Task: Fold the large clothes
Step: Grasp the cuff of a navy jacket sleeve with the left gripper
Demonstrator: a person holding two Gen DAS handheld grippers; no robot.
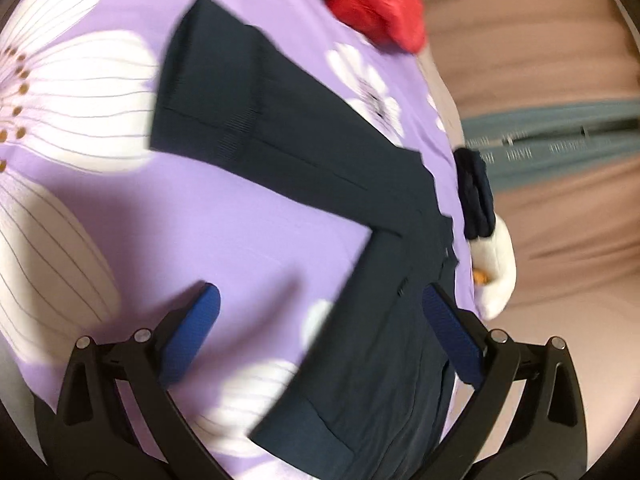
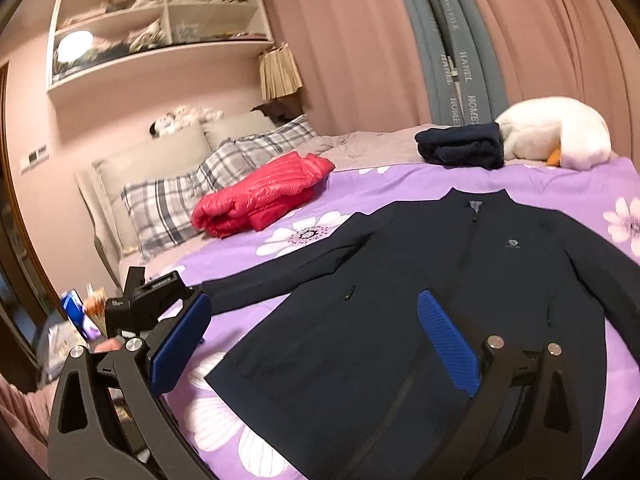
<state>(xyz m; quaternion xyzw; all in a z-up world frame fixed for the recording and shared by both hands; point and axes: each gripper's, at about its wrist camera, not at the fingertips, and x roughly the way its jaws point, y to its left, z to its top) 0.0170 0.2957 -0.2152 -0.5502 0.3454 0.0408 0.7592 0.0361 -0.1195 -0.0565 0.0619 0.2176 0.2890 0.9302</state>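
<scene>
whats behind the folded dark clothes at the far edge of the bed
A white plush toy with an orange beak lies right behind the folded dark clothes, pink curtains beyond. The clothes hide the toy's near end.

- The grey curtain panel (image 2: pixel 460 76), hanging between the pink curtains beyond the far edge of the bed, carries woven lettering running down its length; the word "HOME" reads clearly in the right wrist view, repeated in two columns.
- The dark jacket (image 2: pixel 440 280) bears a small pale chest logo (image 2: pixel 513 243), with a line of lettering under it too small to read.
- A black camera (image 2: pixel 160 292) at the bed's left edge carries a white label, too blurred to read.
</scene>
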